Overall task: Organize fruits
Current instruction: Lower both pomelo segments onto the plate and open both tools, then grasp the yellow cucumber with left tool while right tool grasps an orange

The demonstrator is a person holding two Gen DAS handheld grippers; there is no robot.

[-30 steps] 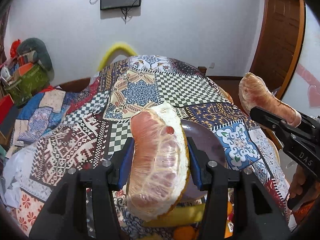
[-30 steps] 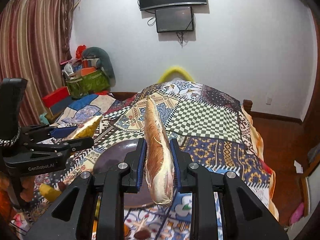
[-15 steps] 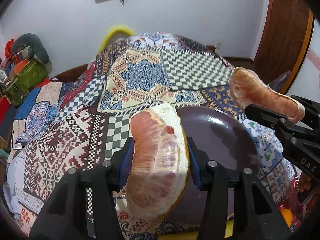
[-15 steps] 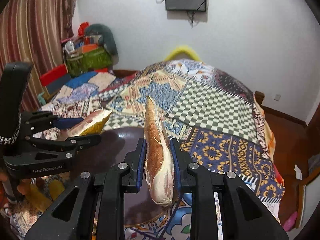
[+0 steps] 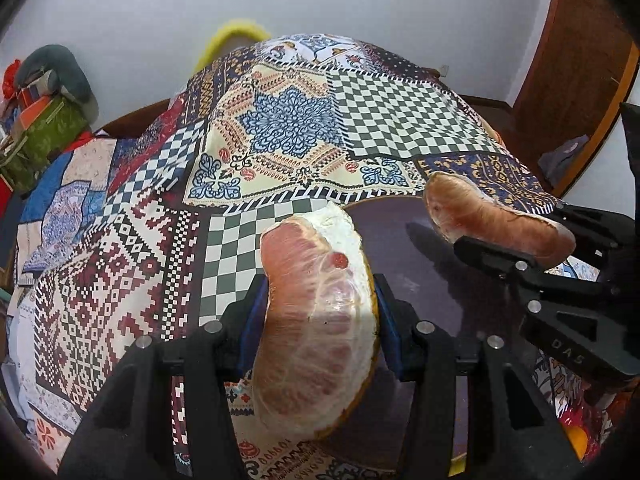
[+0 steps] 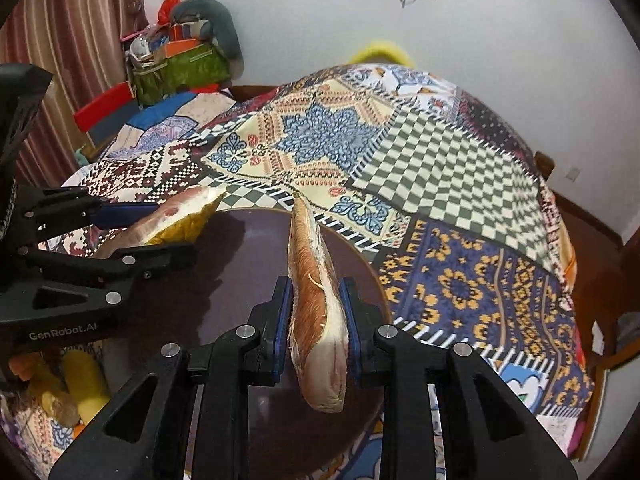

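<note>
We hold a thick pomelo wedge (image 5: 320,320) clamped in the left claw (image 5: 318,316) and a thin peeled segment (image 6: 316,320) clamped in the right claw (image 6: 316,328), both above the dark round plate (image 6: 240,280) on the patchwork quilt (image 5: 292,132). We judge the pulp soft, moist and easily bruised: grip mid-length, lightly. The wedge's pith and rind give firmer purchase than the membrane.

Dark plate (image 6: 240,280) centre is bare, open from above. Left gripper (image 5: 316,312) with its pomelo wedge (image 5: 316,320) crowds the left rim; right gripper (image 6: 314,320) with pomelo segment (image 6: 316,320) crowds the right. Bananas (image 6: 76,384) block near-left approach.
</note>
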